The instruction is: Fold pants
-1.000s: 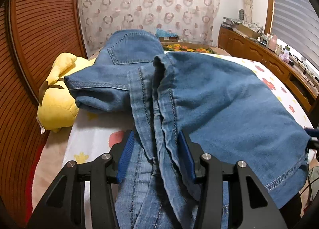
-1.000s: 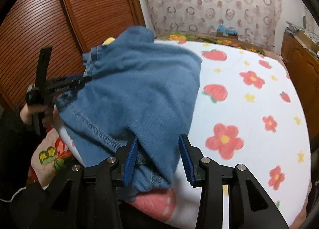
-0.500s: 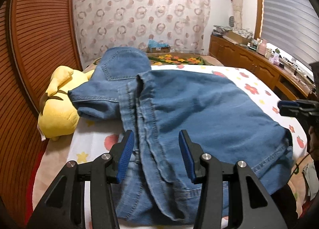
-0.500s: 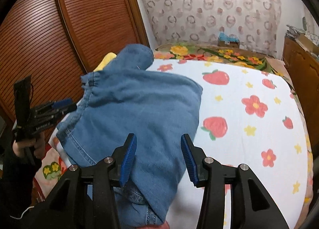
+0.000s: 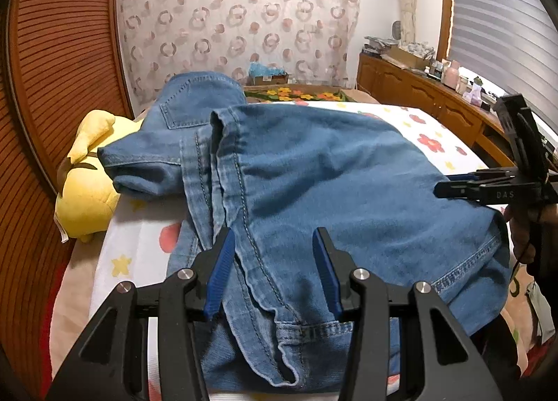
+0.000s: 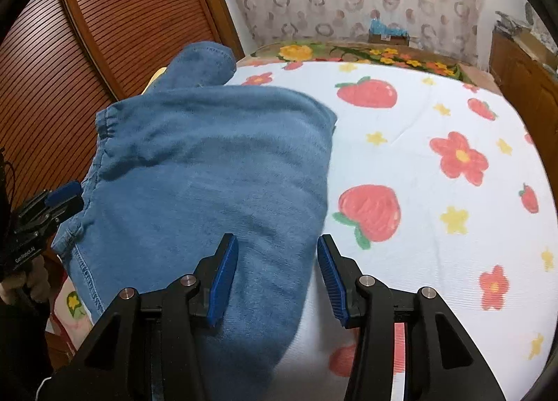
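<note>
While both jaws stand part-open and empty, the jeans (image 5: 348, 198) lie below the left gripper (image 5: 275, 275), their right edge under the right gripper (image 6: 277, 279).

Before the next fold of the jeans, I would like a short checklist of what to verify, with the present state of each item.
1. Left gripper free of cloth: ok; jaws apart, nothing pinched.
2. Right gripper free of cloth: ok; jaws apart above the denim.
3. Jeans folded over once on the bed sheet: ok, top layer lies flat.
4. Edges lined up: not ok; seams near the left gripper are bunched, and a back-pocket part sticks out behind.
5. Yellow plush toy clear of the jeans: cannot tell; a denim flap reaches close to it.
6. Free sheet beside the jeans: ok.
</note>
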The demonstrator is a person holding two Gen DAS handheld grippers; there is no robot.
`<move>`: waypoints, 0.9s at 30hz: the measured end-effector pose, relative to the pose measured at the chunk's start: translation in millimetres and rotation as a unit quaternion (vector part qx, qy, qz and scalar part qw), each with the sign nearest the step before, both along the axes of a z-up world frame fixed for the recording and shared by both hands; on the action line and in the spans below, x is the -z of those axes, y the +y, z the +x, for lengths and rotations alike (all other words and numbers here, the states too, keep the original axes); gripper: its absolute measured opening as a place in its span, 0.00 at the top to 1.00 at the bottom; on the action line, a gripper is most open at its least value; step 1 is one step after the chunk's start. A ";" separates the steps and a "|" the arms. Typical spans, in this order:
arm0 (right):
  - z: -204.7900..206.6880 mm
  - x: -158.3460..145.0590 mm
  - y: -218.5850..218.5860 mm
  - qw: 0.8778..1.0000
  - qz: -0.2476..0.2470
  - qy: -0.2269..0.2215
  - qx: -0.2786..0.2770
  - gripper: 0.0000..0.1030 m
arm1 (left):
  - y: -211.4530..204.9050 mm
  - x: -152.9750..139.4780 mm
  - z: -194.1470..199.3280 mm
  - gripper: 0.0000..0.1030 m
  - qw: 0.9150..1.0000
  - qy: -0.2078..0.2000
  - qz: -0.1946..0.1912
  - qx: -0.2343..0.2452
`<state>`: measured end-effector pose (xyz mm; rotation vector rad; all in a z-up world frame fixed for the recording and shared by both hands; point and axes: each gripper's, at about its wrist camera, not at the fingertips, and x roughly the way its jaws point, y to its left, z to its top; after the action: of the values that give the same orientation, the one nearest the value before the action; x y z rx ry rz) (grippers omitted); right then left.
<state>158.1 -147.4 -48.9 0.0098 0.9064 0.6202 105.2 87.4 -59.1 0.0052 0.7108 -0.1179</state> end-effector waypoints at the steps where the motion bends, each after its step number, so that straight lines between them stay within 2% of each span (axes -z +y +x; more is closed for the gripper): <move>1: -0.1 0.8 1.5 1.000 0.004 0.005 -0.003 0.52 | 1.4 1.4 1.0 0.54 1.000 0.002 -0.001 0.000; 6: 1.8 8.7 3.1 1.000 0.007 0.006 -0.010 0.52 | 2.6 8.6 0.6 0.54 1.000 0.007 -0.003 -0.002; 7: 3.2 9.9 3.1 1.000 0.014 0.011 -0.009 0.55 | 3.2 9.8 0.5 0.54 1.000 0.008 -0.003 -0.002; 8: 3.4 10.4 2.4 1.000 0.020 0.015 -0.013 0.71 | 3.6 10.5 0.5 0.54 1.000 0.008 -0.003 -0.002; 9: 4.0 12.0 3.3 0.999 0.027 0.021 -0.020 0.76 | 3.6 11.0 0.6 0.54 1.000 0.009 -0.004 -0.003; 10: 3.0 11.6 4.8 0.999 0.025 0.017 -0.023 0.87 | 3.8 11.5 0.4 0.54 1.000 0.009 -0.004 -0.003; 11: 1.8 10.4 6.9 0.999 0.024 0.013 -0.031 0.90 | 3.8 11.2 0.2 0.54 1.000 0.009 -0.005 -0.004; 13: -4.6 0.4 11.7 0.999 0.009 -0.010 -0.036 0.92 | 4.0 10.5 -1.1 0.54 1.000 0.009 -0.007 -0.006; 18: -23.0 -50.5 13.0 0.995 0.039 -0.066 -0.059 0.93 | 5.8 2.5 -5.4 0.54 1.000 0.000 -0.013 -0.008; 20: -29.3 -73.2 18.1 0.992 0.049 -0.082 -0.087 0.93 | 4.7 -4.1 -6.9 0.54 1.000 -0.006 -0.013 -0.007; 27: -47.8 -138.4 34.7 0.982 0.031 -0.152 -0.109 0.94 | 5.1 -26.9 -11.0 0.54 0.999 -0.031 -0.011 -0.005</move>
<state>110.4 -112.6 89.5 -0.1274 0.5953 0.8296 94.3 92.5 -32.2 -0.0157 0.6471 -0.1150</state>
